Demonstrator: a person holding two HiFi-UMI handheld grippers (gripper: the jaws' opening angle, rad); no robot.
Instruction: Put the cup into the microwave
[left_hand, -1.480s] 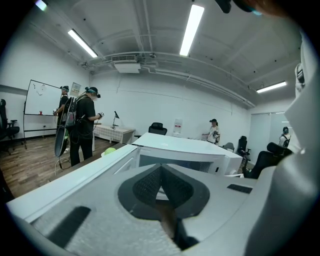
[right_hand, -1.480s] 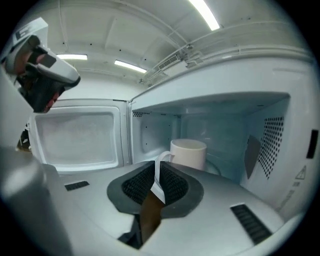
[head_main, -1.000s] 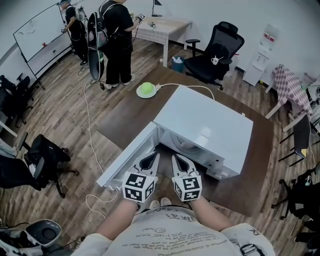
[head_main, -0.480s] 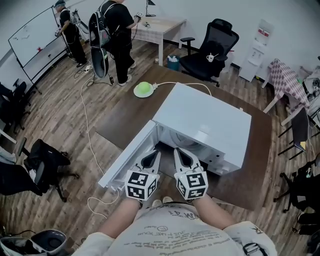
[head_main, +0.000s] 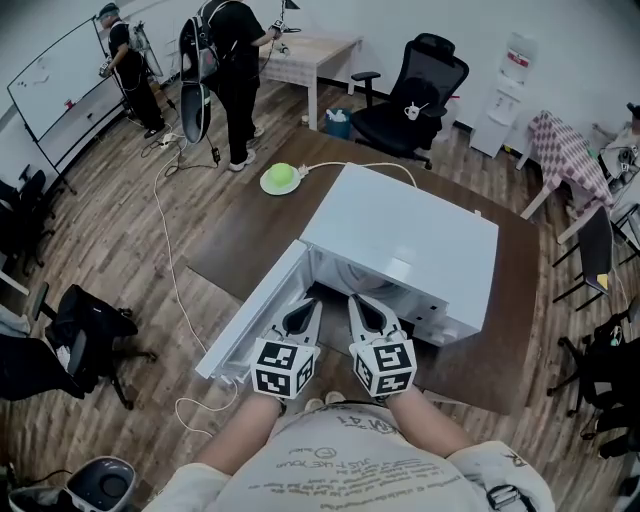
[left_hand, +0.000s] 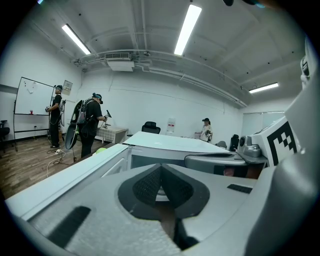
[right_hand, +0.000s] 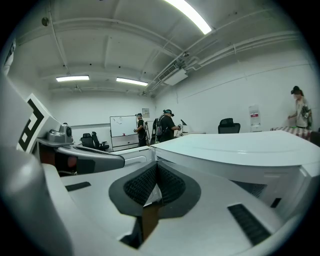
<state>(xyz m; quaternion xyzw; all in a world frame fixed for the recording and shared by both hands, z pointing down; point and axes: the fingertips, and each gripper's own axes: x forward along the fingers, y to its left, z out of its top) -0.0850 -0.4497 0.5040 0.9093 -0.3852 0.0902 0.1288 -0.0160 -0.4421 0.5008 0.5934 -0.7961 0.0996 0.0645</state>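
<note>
- The microwave (head_main: 400, 240) stands on a brown table (head_main: 250, 225), its door (head_main: 255, 320) swung open towards the person's left.
- The left gripper (head_main: 308, 306) points into the open front beside the door; its own view shows the ribbed pads (left_hand: 147, 184) pressed together at the tips, with nothing between them.
- The right gripper (head_main: 356, 301) sits just beside it, aimed at the same opening – its pads (right_hand: 169, 184) are likewise closed on nothing.
- The cup cannot be made out in any view; what shows of the cavity is in shadow.
- A green round object (head_main: 280, 178) lies on the table's far corner.
</note>
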